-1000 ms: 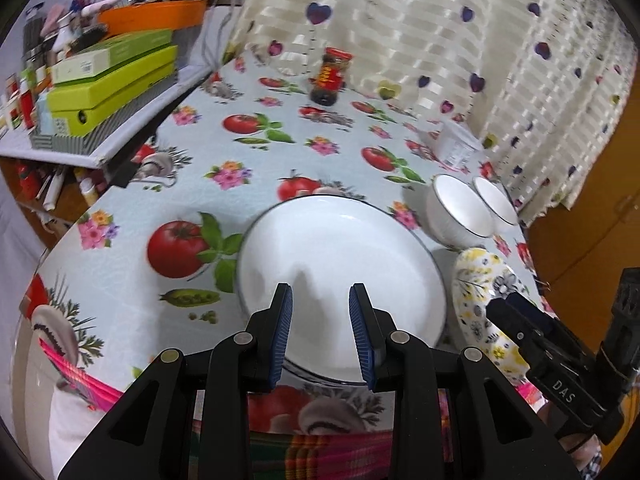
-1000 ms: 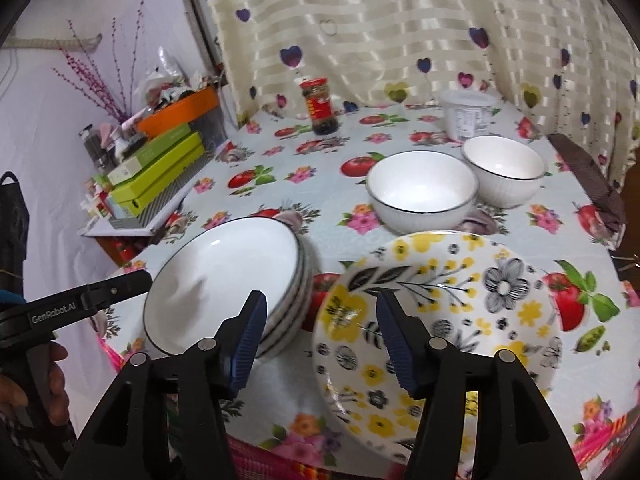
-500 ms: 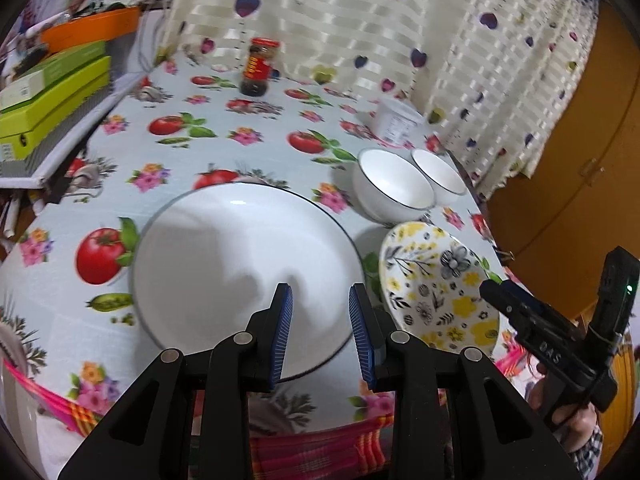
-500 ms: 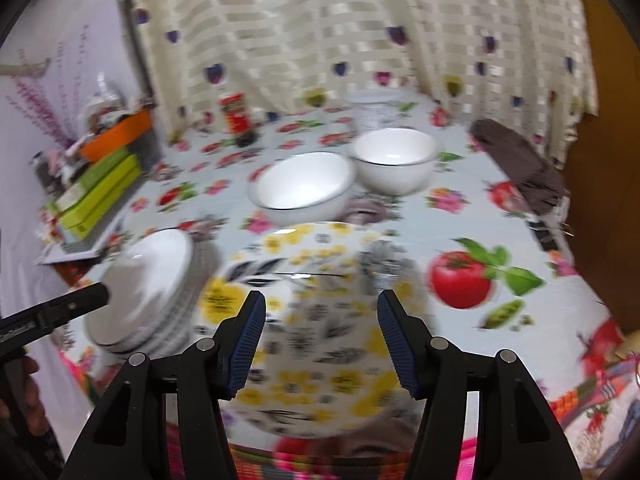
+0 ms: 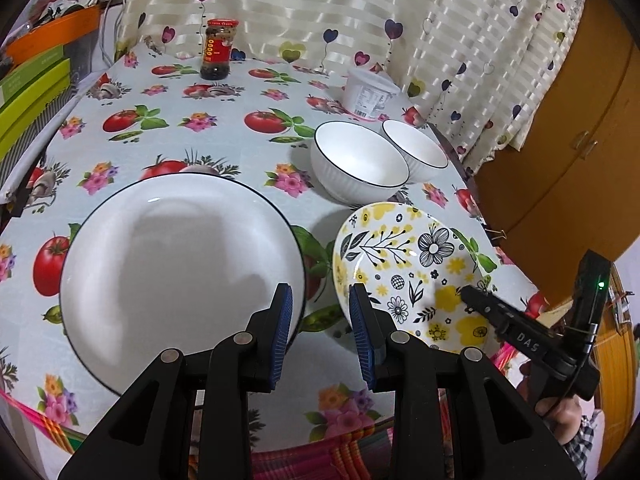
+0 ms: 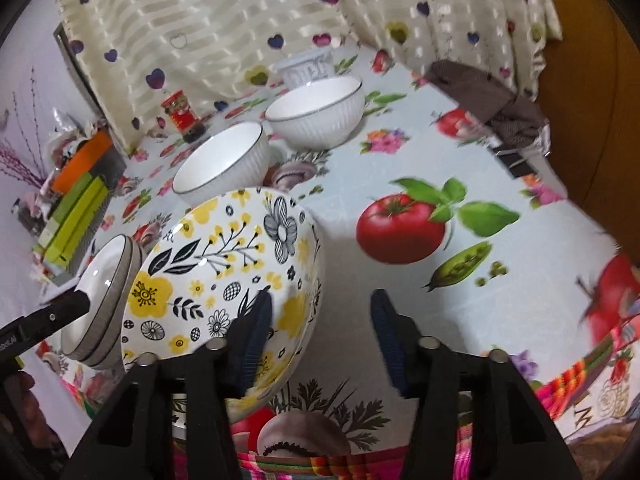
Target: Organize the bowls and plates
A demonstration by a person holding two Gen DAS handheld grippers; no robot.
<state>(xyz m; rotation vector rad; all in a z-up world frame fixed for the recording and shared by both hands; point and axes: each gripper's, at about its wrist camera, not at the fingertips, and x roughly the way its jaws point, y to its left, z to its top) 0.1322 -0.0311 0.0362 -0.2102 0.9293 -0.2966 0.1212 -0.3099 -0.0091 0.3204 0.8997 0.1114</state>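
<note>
A stack of white plates [image 5: 180, 264] sits at the table's near left, seen edge-on [image 6: 100, 300] in the right wrist view. Beside it lies a yellow-and-black floral plate [image 5: 408, 276], and behind it stand two white bowls [image 5: 360, 164] [image 5: 416, 152]. My left gripper [image 5: 320, 332] hovers open over the cloth between the two plates, holding nothing. My right gripper [image 6: 320, 340] straddles the floral plate's [image 6: 224, 264] near rim. One of its fingers [image 6: 252, 340] is over the inside and the other stays clear outside. Its jaws are closing.
A dark sauce jar [image 5: 218, 50] and a white tub [image 5: 370, 96] stand at the back by the curtain. Green boxes [image 5: 32, 92] fill a shelf on the left. A brown cloth [image 6: 480, 88] lies at the far right corner, near a wooden cabinet [image 5: 560, 120].
My left gripper swung right, from over the white stack to the gap between the plates. My right gripper rolled and came down onto the floral plate's rim, and its jaws narrowed.
</note>
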